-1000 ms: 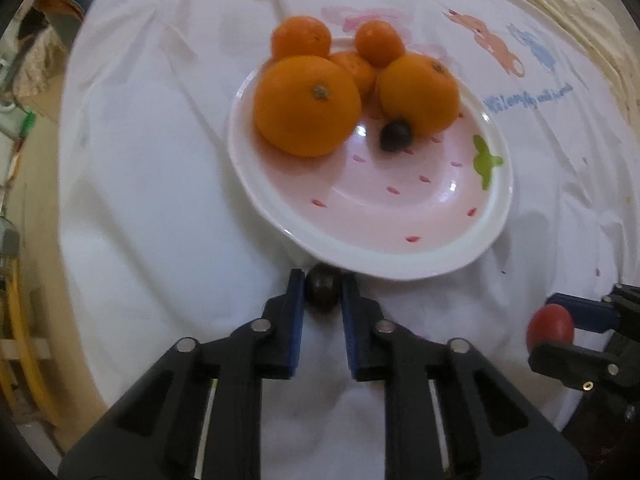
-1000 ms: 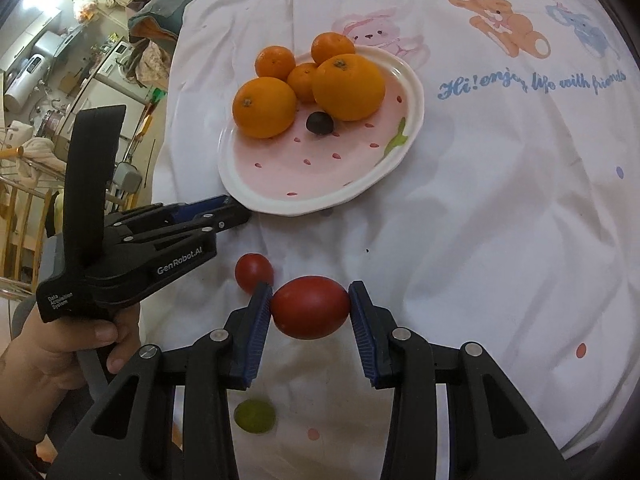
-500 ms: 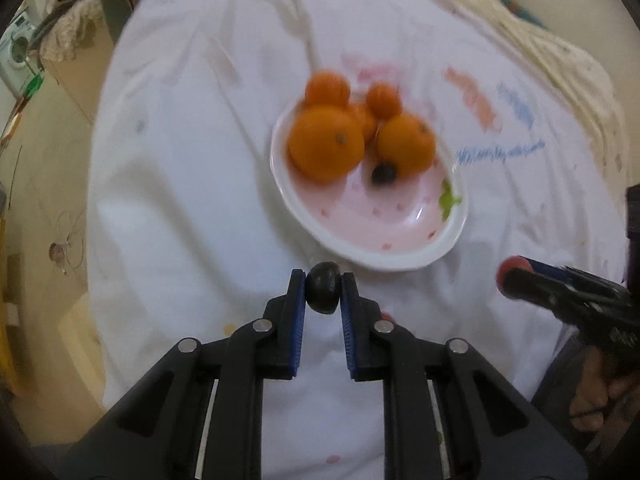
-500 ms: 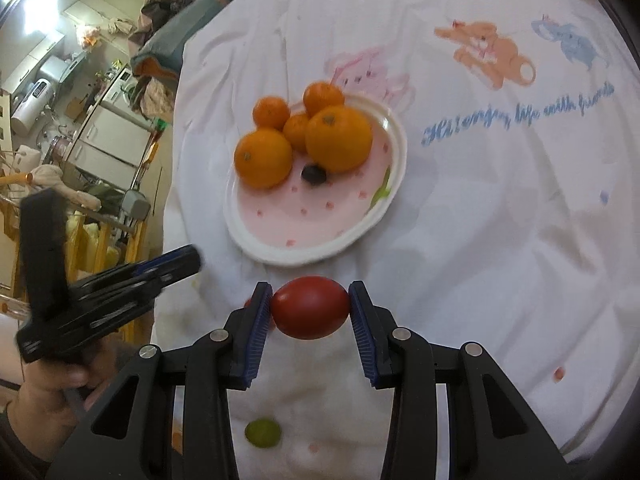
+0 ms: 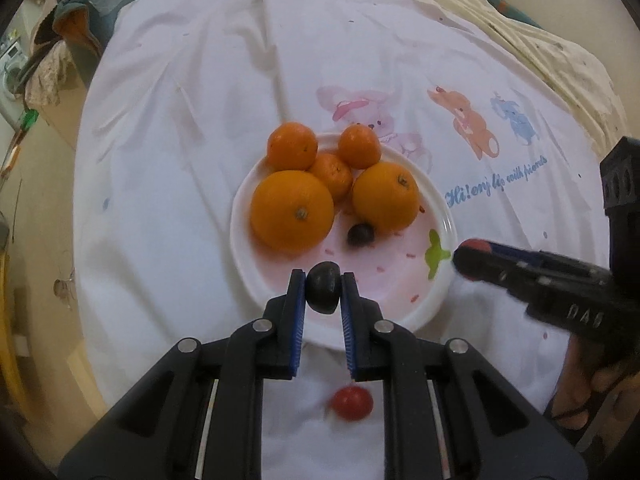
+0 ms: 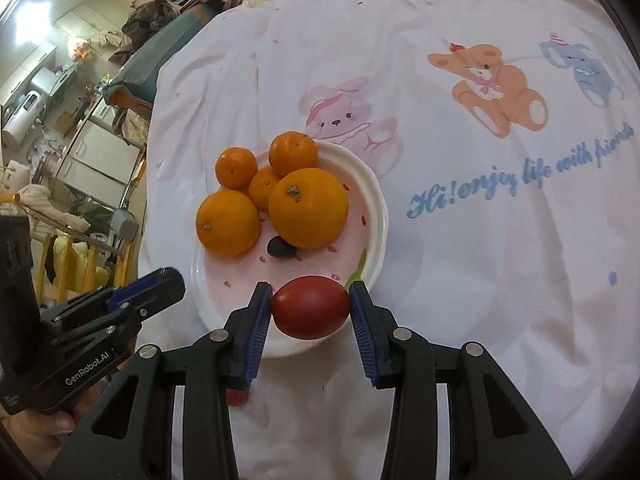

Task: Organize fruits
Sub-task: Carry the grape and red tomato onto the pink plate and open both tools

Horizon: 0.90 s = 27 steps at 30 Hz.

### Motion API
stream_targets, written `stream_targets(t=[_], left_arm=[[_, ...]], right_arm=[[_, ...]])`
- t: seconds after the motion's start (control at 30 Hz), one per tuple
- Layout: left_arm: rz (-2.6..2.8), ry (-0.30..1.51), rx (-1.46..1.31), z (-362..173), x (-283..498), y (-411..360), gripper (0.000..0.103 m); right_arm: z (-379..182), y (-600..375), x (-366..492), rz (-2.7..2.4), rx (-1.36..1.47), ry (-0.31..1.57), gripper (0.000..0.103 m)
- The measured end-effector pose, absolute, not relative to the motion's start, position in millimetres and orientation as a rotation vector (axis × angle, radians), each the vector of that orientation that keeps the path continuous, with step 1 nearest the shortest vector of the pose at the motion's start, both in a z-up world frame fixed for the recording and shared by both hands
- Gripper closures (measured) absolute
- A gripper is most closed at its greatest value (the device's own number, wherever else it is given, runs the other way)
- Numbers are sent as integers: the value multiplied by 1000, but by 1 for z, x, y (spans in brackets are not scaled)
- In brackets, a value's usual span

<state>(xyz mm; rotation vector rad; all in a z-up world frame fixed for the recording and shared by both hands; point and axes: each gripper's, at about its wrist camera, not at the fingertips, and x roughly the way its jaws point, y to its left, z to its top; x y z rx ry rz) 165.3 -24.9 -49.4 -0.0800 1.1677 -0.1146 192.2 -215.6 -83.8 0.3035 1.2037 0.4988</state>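
Observation:
A white and pink plate [image 5: 404, 316] [image 6: 376, 216] on the white cloth holds several oranges [image 5: 292, 211] [image 6: 308, 208] and a dark grape [image 5: 360, 234] [image 6: 279, 247]. My left gripper [image 5: 323, 292] is shut on a dark grape [image 5: 323, 285] and holds it over the plate's near rim. My right gripper [image 6: 311, 307] is shut on a red tomato [image 6: 310, 307] above the plate's near edge; it also shows in the left wrist view [image 5: 472, 258]. A small red tomato [image 5: 351, 403] lies on the cloth below the left gripper.
The white cloth [image 6: 480, 240] with cartoon animals and blue writing covers the round table. Its edge falls off to the left, where furniture and clutter [image 6: 80, 128] stand on the floor. A cream blanket [image 5: 520, 24] lies at the back.
Both grippers have risen and moved forward over the plate's near rim, each still holding its fruit. The small red tomato now lies below the left gripper.

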Motion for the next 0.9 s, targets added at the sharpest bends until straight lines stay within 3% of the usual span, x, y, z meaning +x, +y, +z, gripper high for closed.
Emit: stream_targets(t=[0.53, 0.67, 0.73, 0.8, 0.87, 0.9], left_arm=[[-91, 1179, -158, -77, 172, -18, 88], [-87, 1182, -138, -76, 173, -20, 88], [-90, 1183, -142, -74, 174, -20, 88], [-90, 1176, -145, -73, 174, -19, 78], [-85, 1163, -147, -70, 173, -19, 37], [-80, 1147, -145, -67, 171, -19, 31]], right_arm=[[-95, -209, 193, 495, 344, 1214, 59], [-90, -215, 193, 483, 371, 1180, 42], [-90, -220, 194, 469, 388, 1174, 41], [-90, -226, 196, 449, 410, 1174, 38], [-90, -230, 197, 433, 430, 1174, 31], [-90, -232, 197, 426, 436, 1171, 28]])
